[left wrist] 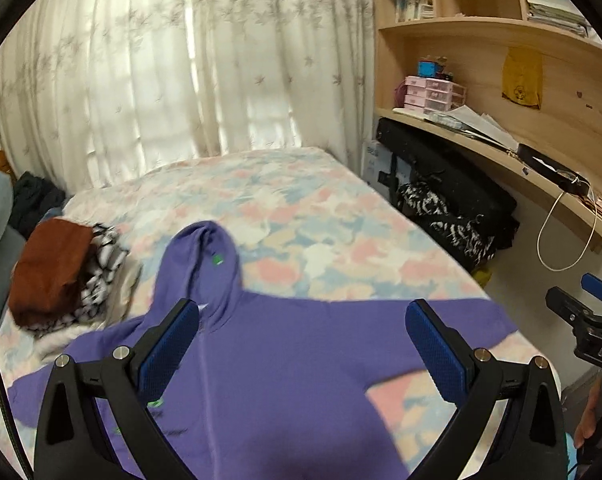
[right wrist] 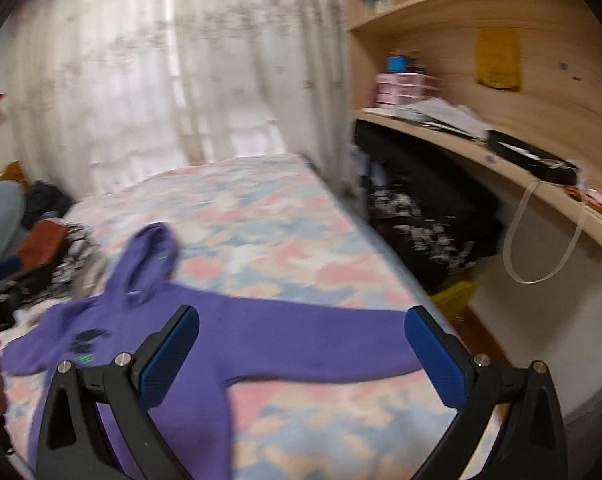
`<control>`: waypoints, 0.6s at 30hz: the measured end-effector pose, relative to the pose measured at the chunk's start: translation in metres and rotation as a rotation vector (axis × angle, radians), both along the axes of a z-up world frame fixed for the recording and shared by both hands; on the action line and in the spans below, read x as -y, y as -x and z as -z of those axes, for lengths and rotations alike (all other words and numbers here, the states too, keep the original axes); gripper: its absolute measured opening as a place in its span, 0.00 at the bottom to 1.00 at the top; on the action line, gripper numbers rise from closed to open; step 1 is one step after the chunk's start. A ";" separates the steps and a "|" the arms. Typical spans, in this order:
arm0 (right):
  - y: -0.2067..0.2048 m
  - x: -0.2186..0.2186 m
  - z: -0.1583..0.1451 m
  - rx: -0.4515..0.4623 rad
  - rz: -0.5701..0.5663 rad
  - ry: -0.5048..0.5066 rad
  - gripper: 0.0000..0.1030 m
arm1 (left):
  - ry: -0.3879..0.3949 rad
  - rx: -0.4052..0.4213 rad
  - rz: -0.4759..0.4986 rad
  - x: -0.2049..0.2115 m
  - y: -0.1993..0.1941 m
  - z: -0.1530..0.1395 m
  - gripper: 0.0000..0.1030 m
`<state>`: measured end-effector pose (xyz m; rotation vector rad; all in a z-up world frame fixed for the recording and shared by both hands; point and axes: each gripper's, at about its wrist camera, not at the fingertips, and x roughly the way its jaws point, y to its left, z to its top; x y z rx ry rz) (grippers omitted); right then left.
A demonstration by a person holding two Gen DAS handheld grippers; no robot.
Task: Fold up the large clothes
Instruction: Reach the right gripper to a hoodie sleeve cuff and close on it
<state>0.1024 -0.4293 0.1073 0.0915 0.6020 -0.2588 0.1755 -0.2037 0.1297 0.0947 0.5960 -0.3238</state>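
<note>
A purple hoodie [left wrist: 293,360] lies spread flat on the bed, hood pointing away, sleeves stretched out left and right. My left gripper [left wrist: 303,314] is open and empty above the hoodie's chest. In the right wrist view the hoodie [right wrist: 285,340] lies lower left, its right sleeve reaching toward the bed's right edge. My right gripper [right wrist: 301,322] is open and empty, hovering above that sleeve. The right gripper also shows at the right edge of the left wrist view [left wrist: 589,320]. The right wrist view is blurred.
The bed [left wrist: 281,208] has a pastel floral cover. A pile of folded clothes [left wrist: 61,276], brown on top, sits at its left. A wooden desk and shelves [left wrist: 501,140] stand on the right, dark bags [left wrist: 453,208] beneath. Curtains hang behind.
</note>
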 end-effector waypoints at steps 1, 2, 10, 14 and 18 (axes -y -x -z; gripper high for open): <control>-0.005 0.015 0.004 0.007 0.020 -0.009 1.00 | -0.001 0.001 0.006 0.011 -0.006 0.003 0.99; -0.006 0.027 0.008 0.014 0.031 -0.026 1.00 | -0.005 0.000 0.010 0.019 -0.012 0.008 0.99; -0.032 0.134 0.106 -0.110 0.174 -0.312 0.95 | -0.047 -0.095 0.001 0.085 -0.066 0.105 0.99; -0.031 0.165 0.162 -0.160 0.222 -0.441 0.83 | -0.052 -0.185 -0.042 0.104 -0.089 0.170 0.99; -0.030 0.195 0.214 -0.190 0.290 -0.582 0.79 | -0.076 -0.257 -0.066 0.116 -0.101 0.216 0.99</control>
